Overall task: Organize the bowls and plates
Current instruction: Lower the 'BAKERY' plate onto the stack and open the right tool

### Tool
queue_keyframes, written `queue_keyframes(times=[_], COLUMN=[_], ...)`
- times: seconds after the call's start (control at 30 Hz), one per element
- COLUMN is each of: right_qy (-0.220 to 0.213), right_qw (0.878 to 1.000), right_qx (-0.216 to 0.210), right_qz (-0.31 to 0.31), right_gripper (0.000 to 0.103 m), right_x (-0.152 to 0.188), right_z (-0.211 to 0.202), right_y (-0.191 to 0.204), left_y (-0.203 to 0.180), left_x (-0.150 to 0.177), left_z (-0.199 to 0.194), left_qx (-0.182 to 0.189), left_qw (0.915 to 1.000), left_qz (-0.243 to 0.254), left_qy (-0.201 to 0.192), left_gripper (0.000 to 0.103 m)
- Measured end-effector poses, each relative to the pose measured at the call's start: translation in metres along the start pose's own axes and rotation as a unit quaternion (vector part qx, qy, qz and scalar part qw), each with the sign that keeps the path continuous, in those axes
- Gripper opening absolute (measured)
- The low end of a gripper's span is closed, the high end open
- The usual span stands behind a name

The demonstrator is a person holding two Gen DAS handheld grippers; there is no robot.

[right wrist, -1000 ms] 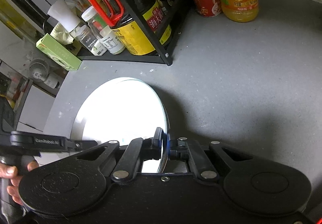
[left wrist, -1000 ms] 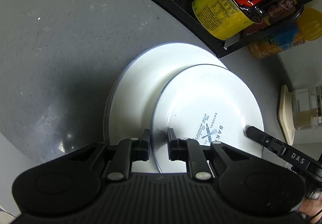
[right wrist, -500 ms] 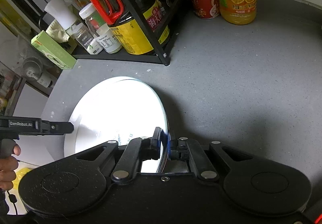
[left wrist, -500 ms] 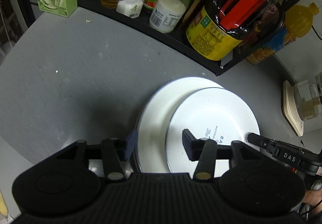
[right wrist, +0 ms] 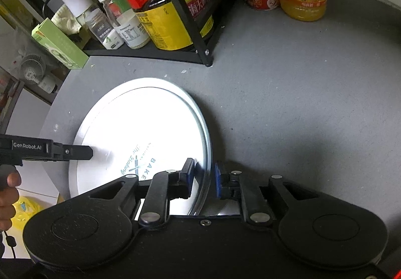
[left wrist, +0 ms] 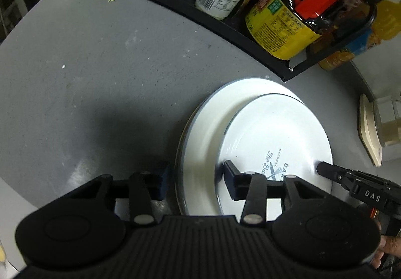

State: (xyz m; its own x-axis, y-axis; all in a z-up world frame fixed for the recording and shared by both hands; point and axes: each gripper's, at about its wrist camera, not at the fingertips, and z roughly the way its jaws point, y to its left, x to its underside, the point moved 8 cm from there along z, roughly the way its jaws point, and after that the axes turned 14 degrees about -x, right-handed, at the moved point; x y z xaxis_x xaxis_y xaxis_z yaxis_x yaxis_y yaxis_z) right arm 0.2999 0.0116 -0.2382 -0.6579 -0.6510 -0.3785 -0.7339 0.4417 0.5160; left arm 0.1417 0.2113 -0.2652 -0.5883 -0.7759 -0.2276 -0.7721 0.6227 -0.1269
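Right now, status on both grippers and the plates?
Left gripper open, jaws just narrowed, straddling large plate rim. Right gripper opening off small plate, stacked on large plate. Nothing blocking.

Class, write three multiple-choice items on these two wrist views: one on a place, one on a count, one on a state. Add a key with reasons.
1. Where does the smaller white plate printed with blue lettering lie?
A. on the larger white plate
B. on the black wire rack
C. alone on the grey countertop

2. How many plates are stacked?
A. one
B. two
C. four

3. How does the right gripper stand?
A. clamped on the plate rim
B. open, astride the rim
C. far above the plates

Key: 1 A, it sits off-centre on the larger white plate. 2 B, two rims show in the left view. 3 B, its jaws have just been opening, and gaps show between both pads and the rim.
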Motion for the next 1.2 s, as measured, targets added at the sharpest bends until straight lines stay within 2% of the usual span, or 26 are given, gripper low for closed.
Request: queue_keyframes(times=[0.23, 0.67, 0.97, 1.03, 1.1, 1.2], right_qy=[-0.002, 0.003, 0.0, 0.001, -0.003, -0.013], right_qw=[1.0, 1.0, 0.999, 0.999, 0.999, 0.999], right_qx=[-0.004, -0.003, 0.0, -0.002, -0.002, -0.002], right_qz=[0.008, 0.023, 0.043, 0.052, 0.054, 0.045], right_gripper=[0.019, 0.03, 0.031, 0.033, 0.048, 0.058], right_x=[-0.002, 0.0, 0.005, 0.007, 0.006, 0.004], right_z=[0.004, 0.012, 0.009, 0.005, 0.0, -0.009], right_y=[0.0, 0.002, 0.004, 0.004, 0.005, 0.008], left_y=[0.003, 0.004, 0.005, 0.003, -0.001, -0.006], left_x=[-0.003, -0.004, -0.007, -0.008, -0.009, -0.012], left_z=[-0.003, -0.003, 0.0, -0.001, -0.002, -0.004], left_qx=[0.011, 0.012, 0.016, 0.014, 0.012, 0.008], left_qw=[0.9999, 0.9999, 0.9995, 0.9996, 0.9995, 0.9992], left_qz=[-0.009, -0.009, -0.003, 0.002, 0.01, 0.019], left_qy=[-0.001, 0.007, 0.026, 0.025, 0.028, 0.034], left_gripper=[0.032, 0.028, 0.026, 0.029, 0.032, 0.045])
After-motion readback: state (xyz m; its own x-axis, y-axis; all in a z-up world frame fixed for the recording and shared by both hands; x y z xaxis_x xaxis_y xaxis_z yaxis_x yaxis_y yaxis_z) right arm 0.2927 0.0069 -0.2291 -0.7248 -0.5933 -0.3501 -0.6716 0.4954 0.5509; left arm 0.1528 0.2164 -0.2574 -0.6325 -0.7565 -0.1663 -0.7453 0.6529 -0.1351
